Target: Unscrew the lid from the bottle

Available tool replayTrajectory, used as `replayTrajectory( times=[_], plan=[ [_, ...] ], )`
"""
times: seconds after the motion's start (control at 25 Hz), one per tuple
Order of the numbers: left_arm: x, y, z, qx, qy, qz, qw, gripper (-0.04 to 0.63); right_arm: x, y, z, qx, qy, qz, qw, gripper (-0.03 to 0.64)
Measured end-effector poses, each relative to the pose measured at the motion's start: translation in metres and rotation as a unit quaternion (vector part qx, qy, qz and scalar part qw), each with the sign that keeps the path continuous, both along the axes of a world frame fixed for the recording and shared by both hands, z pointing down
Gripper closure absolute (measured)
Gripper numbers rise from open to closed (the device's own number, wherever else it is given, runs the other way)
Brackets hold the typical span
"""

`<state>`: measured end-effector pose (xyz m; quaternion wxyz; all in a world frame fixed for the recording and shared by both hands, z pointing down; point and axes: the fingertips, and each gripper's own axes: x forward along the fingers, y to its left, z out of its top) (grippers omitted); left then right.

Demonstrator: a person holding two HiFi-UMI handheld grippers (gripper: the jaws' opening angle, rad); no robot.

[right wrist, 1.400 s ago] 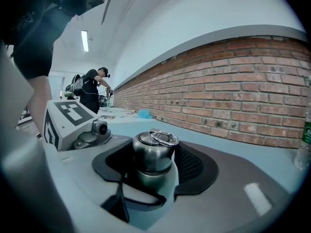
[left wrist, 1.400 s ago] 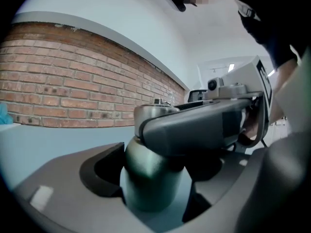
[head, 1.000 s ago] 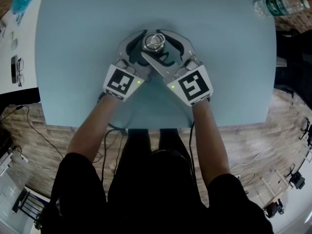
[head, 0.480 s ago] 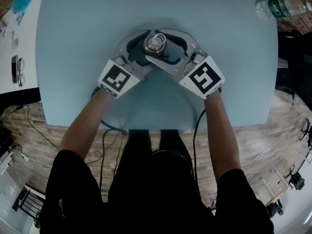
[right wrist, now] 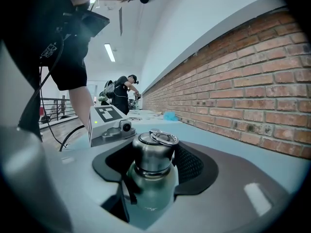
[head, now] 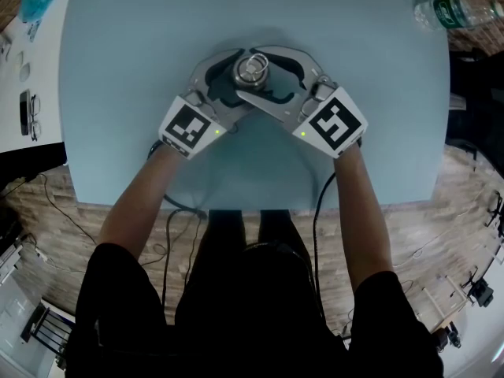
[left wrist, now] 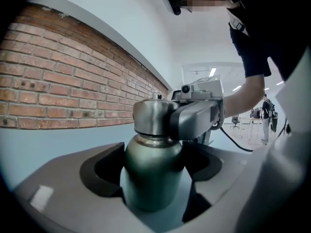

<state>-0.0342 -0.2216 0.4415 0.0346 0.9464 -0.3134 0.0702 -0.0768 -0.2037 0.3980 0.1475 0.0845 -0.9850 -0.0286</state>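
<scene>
Bottle stands upright on the pale blue table, upper centre of the head view, both grippers meeting around it

Left gripper: jaws wide, pressed on the dark green body, which sits in the notched pads at lower centre of the left gripper view

Right gripper: jaws wide, clamped on the steel lid, centre of the right gripper view, one jaw crossing the lid's side wall. A loose wire ring lies on top of the lid, untouched

Handling, as I judge it:
- Metal throughout, so stiff; it should take a firm squeeze with no give and little risk of denting
- Smooth brushed finish on lid and body, probably slick under the pads; slip is likelier than crushing
- Weight uncertain, fill level not visible; an empty one may spin with the lid unless the body is held hard
- Best hold: body low in the notches, below the shoulder; lid by its straight side wall, not by the ring, which would likely flop

Lid sits seated on the neck; unscrewing looks unfinished

Clear plastic bottle lies at upper right, well apart
</scene>
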Motion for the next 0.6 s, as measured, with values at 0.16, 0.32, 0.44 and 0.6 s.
replayTrajectory(
  times=[0.16,0.32,0.44,0.6],
  plan=[
    [-0.001,0.001,0.002,-0.011,-0.002,-0.006,0.9999,0.229,-0.001,-0.001,-0.007,0.000,-0.014,0.008,1.000,0.353],
    [-0.002,-0.001,0.005,-0.023,0.000,-0.015,0.9996,0.195,0.000,-0.005,-0.015,-0.007,-0.035,0.020,0.999,0.353],
    [-0.003,-0.001,0.005,-0.023,0.000,-0.020,0.9995,0.187,0.000,-0.005,-0.017,-0.003,-0.038,0.021,0.999,0.353],
    [-0.004,-0.001,0.005,-0.020,-0.004,-0.023,0.9995,0.187,0.000,-0.005,-0.018,0.000,-0.040,0.026,0.999,0.353]
  ],
)
